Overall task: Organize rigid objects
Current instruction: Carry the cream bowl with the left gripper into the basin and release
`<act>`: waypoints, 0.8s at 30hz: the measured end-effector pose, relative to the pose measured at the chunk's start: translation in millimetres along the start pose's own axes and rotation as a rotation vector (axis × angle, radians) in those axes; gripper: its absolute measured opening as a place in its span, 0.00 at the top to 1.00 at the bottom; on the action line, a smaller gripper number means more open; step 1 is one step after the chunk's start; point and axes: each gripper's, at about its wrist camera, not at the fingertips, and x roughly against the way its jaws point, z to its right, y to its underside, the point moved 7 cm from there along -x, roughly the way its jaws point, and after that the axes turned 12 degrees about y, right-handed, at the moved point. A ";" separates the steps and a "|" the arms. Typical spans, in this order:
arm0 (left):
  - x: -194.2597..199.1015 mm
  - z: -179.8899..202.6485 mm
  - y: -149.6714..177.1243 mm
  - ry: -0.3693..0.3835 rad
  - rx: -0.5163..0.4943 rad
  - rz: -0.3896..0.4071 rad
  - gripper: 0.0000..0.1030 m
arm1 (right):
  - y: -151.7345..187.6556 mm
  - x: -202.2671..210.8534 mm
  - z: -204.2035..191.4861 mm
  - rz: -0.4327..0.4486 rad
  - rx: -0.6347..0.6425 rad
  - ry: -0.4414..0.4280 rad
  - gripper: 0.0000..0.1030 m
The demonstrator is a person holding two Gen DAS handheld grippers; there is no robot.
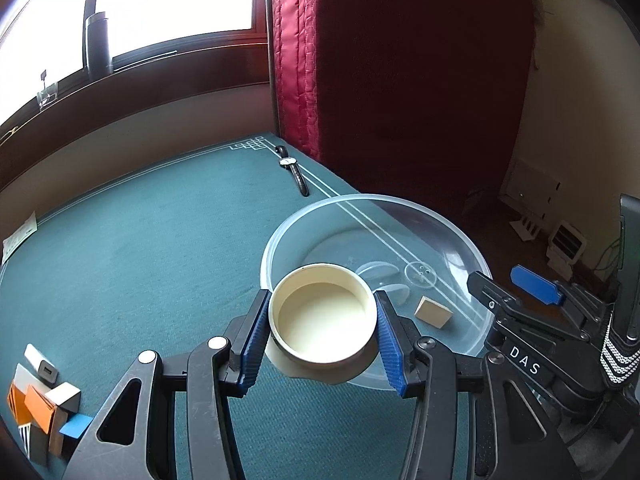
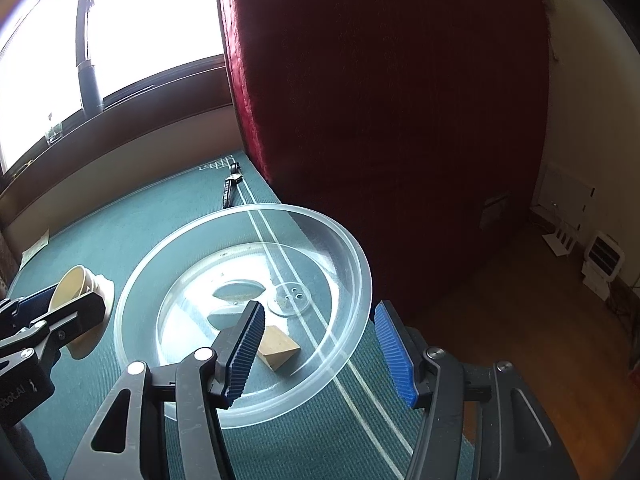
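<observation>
My left gripper (image 1: pixel 322 322) is shut on a cream round cup (image 1: pixel 323 316), held upright above the near left rim of a clear plastic bowl (image 1: pixel 460 236). A small wooden block (image 1: pixel 433 311) lies inside the bowl. In the right wrist view the bowl (image 2: pixel 344 240) sits on the green table, the block (image 2: pixel 280 347) lies in its near part, and the cup (image 2: pixel 74 280) shows at the left in the left gripper. My right gripper (image 2: pixel 320 344) is open and empty over the bowl's near right rim.
A wristwatch (image 1: pixel 294 170) lies at the table's far corner beside a red curtain (image 1: pixel 400 60). Orange, white and blue small boxes (image 1: pixel 48 404) sit at the near left. A paper slip (image 1: pixel 18 238) lies at the left edge. The table's right edge drops to a wooden floor (image 2: pixel 540 300).
</observation>
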 end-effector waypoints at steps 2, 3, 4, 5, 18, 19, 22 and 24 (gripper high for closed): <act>-1.4 1.2 -0.8 0.002 0.001 -0.001 0.51 | -0.1 0.0 -0.1 0.000 0.000 0.000 0.41; -1.9 1.7 -0.8 0.003 0.000 -0.001 0.51 | -0.2 0.1 -0.1 0.000 0.000 0.000 0.41; -2.6 2.5 -1.0 0.004 -0.001 -0.002 0.51 | -0.2 0.1 -0.2 0.000 0.000 0.001 0.41; -4.0 3.1 -1.4 0.005 -0.003 -0.004 0.51 | -0.3 0.1 -0.1 0.000 0.000 0.001 0.41; -9.0 1.3 0.2 0.014 0.030 -0.010 0.23 | -1.0 0.8 5.1 -0.001 -0.007 0.011 0.40; -8.2 -1.6 1.3 0.007 0.038 -0.011 0.23 | -1.0 0.6 4.9 -0.002 -0.006 0.010 0.40; -4.3 -9.5 4.4 -0.022 0.050 -0.008 0.23 | 1.0 2.0 3.7 -0.002 -0.002 0.009 0.40; -2.0 -13.2 5.9 -0.036 0.051 -0.007 0.23 | 1.2 2.2 2.5 -0.002 0.002 0.010 0.39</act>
